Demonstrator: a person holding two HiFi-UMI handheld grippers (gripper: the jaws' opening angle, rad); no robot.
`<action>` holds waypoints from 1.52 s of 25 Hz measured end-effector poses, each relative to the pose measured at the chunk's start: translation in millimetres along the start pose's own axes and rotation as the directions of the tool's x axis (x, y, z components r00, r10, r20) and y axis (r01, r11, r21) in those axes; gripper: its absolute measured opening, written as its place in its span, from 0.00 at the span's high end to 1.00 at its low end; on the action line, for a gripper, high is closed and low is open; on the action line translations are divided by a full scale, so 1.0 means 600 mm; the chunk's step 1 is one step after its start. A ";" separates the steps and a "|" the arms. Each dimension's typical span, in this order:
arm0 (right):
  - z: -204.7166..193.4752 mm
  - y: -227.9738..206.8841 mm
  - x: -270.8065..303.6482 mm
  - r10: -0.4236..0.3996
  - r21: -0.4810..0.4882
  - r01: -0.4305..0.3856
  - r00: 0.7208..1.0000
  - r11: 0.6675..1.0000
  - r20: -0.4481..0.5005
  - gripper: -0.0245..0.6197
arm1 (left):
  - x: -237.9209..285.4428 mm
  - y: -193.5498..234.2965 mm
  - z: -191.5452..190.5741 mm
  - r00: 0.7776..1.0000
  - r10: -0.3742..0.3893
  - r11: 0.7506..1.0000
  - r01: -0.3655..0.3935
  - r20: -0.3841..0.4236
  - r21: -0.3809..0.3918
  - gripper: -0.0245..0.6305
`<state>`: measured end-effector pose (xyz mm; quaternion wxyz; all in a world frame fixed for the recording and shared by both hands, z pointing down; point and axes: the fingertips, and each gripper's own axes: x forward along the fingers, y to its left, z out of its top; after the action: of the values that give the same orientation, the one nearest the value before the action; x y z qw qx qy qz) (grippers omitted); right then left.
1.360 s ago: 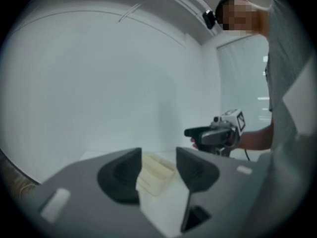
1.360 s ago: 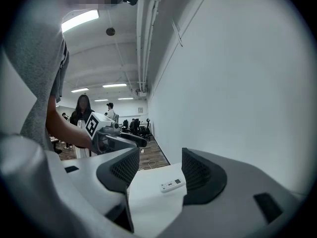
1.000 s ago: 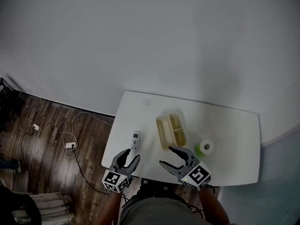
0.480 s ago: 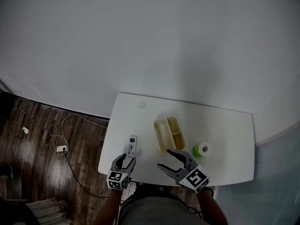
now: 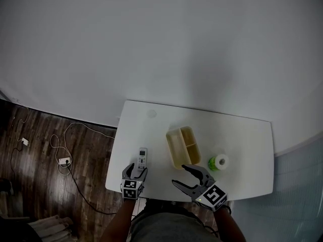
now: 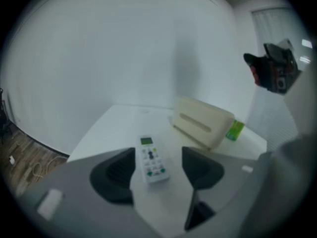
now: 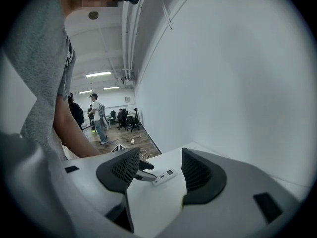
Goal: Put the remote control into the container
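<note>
A white remote control with a small green screen lies on the white table, left of the cream two-compartment container. My left gripper hovers low at the remote's near end. Its jaws have just been opening. In the left gripper view the remote lies between the open fingers without touching the pads, and the container stands behind it. My right gripper stands open near the table's front edge, holding nothing. From the right gripper view the remote appears beyond the jaws.
A green-and-white roll stands right of the container, near my right gripper. Cables and a power strip lie on the wooden floor at left. People and office chairs are far back in the room.
My left gripper has sunk toward the table and come close to the remote's near end, and its jaws now stand wider. The right gripper has barely moved.
</note>
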<state>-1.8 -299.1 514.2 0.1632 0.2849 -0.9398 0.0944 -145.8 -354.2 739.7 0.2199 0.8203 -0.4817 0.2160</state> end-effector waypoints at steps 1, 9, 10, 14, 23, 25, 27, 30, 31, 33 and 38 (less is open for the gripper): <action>0.002 -0.001 0.000 -0.001 0.002 0.001 1.000 1.000 0.004 0.56 | 0.007 0.001 -0.002 1.000 0.003 1.000 -0.003 -0.013 0.006 0.53; -0.003 -0.003 -0.003 -0.015 0.001 0.015 1.000 1.000 -0.015 0.56 | 0.048 0.009 -0.020 0.992 0.051 0.998 -0.048 -0.111 0.032 0.48; -0.005 -0.005 -0.005 -0.018 0.004 0.018 1.000 1.000 -0.017 0.56 | 0.052 0.012 -0.022 0.991 0.059 0.998 -0.056 -0.123 0.030 0.48; -0.018 -0.013 -0.010 -0.029 0.013 0.029 0.999 0.999 -0.028 0.56 | 0.072 0.020 -0.036 0.981 0.078 0.997 -0.076 -0.177 0.018 0.47; -0.026 -0.012 -0.013 -0.038 0.016 0.039 0.998 0.999 -0.046 0.56 | 0.101 0.018 -0.052 0.971 0.088 0.996 -0.088 -0.224 0.012 0.46; -0.028 -0.012 -0.014 -0.038 0.018 0.039 0.998 0.999 -0.047 0.56 | 0.101 0.019 -0.051 0.968 0.099 0.995 -0.099 -0.228 0.011 0.46; -0.030 -0.011 -0.015 -0.038 0.018 0.039 0.998 0.999 -0.050 0.56 | 0.100 0.021 -0.051 0.966 0.114 0.993 -0.114 -0.231 0.013 0.46; -0.036 -0.009 -0.017 -0.036 0.021 0.038 0.998 0.999 -0.056 0.56 | 0.099 0.025 -0.051 0.965 0.139 0.990 -0.137 -0.223 0.023 0.47; -0.038 -0.008 -0.017 -0.035 0.023 0.037 0.998 0.999 -0.058 0.56 | 0.099 0.025 -0.050 0.965 0.142 0.990 -0.141 -0.218 0.024 0.48; -0.039 -0.007 -0.018 -0.033 0.023 0.035 0.998 0.999 -0.060 0.56 | 0.097 0.022 -0.049 0.967 0.145 0.989 -0.142 -0.211 0.026 0.49; -0.041 -0.008 -0.017 -0.030 0.025 0.032 0.998 0.999 -0.060 0.56 | 0.099 0.017 -0.050 0.968 0.145 0.989 -0.140 -0.205 0.041 0.58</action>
<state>15.1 -290.9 534.1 0.1890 0.2986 -0.9287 0.1123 -132.6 -382.7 799.3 0.2420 0.7594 -0.5108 0.3222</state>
